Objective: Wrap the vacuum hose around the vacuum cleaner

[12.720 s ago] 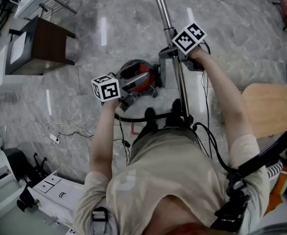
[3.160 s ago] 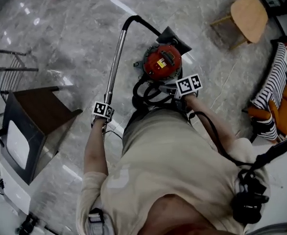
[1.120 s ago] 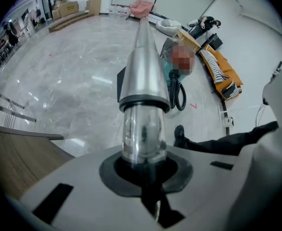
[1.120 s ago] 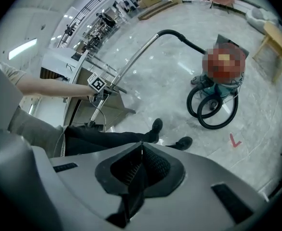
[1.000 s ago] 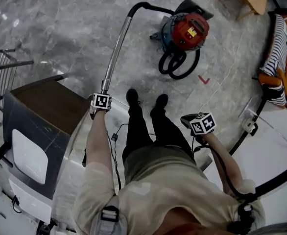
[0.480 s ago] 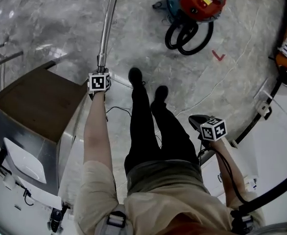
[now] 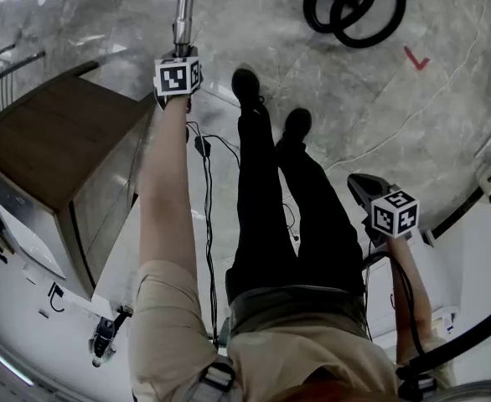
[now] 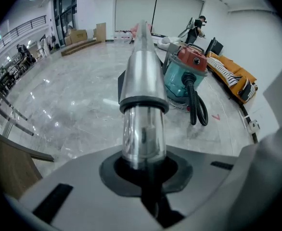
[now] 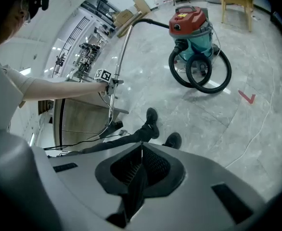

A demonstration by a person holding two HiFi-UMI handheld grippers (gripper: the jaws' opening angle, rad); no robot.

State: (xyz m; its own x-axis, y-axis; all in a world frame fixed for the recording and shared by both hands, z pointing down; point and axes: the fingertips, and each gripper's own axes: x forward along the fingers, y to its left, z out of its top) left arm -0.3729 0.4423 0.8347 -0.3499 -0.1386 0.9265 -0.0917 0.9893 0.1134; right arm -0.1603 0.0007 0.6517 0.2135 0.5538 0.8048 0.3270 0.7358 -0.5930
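Left gripper clamped on wand, keeping the rigid end upright beside me. Right gripper clenched, empty, low at my side. Hose lies in loops against vacuum, well ahead, probably not fully wrapped.

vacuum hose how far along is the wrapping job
Done: the hose is gathered in loops against the vacuum cleaner. In hand: the left gripper is shut on the metal wand, which reaches away from the canister; the right gripper is shut and empty. Left: the loops look to sit beside the body rather than round it, and the wand probably needs bringing in and stowing.
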